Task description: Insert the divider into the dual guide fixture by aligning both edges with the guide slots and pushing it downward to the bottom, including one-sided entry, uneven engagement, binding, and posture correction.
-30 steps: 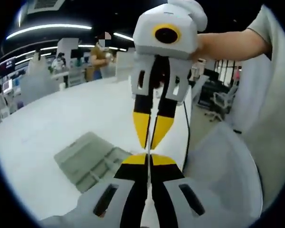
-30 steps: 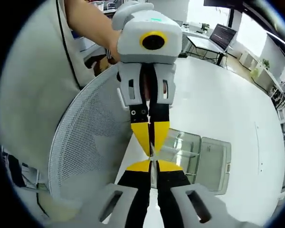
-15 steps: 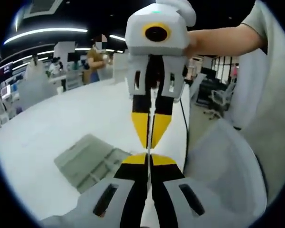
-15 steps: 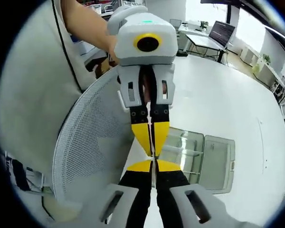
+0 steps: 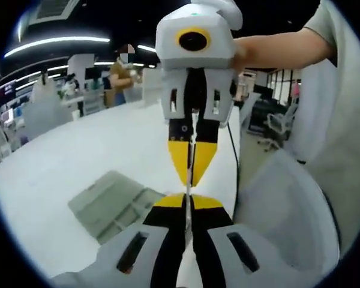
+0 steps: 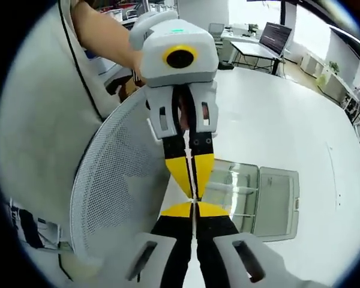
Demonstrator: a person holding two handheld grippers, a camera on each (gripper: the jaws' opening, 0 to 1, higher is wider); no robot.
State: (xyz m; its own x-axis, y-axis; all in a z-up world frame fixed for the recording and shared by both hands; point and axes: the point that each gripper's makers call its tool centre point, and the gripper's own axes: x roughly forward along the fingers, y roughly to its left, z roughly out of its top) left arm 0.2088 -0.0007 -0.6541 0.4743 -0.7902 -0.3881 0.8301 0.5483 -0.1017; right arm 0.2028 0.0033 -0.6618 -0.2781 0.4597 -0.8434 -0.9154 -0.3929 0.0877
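Both grippers hold a thin clear divider (image 5: 192, 157), seen edge-on as a pale line (image 6: 192, 150) running between the two pairs of jaws. In the left gripper view my left gripper (image 5: 188, 198) is shut on its near edge, and the right gripper (image 5: 191, 180) faces it from above, shut on the far edge. In the right gripper view my right gripper (image 6: 194, 206) meets the left gripper (image 6: 192, 191) tip to tip. The grey-green guide fixture (image 5: 114, 203) lies on the white table (image 5: 66, 162), below and beside the grippers (image 6: 258, 193). The divider is held in the air, apart from it.
A white mesh chair back (image 6: 114, 192) stands close beside the grippers (image 5: 285, 210). The person's arm (image 5: 282, 51) and pale shirt (image 6: 36, 108) are close by. Desks with a monitor (image 6: 276, 37) and a standing person (image 5: 123, 72) are far off.
Both grippers keep their hold on the divider. The facing gripper sits slightly further left and higher in each view; the fixture has not moved on the table.
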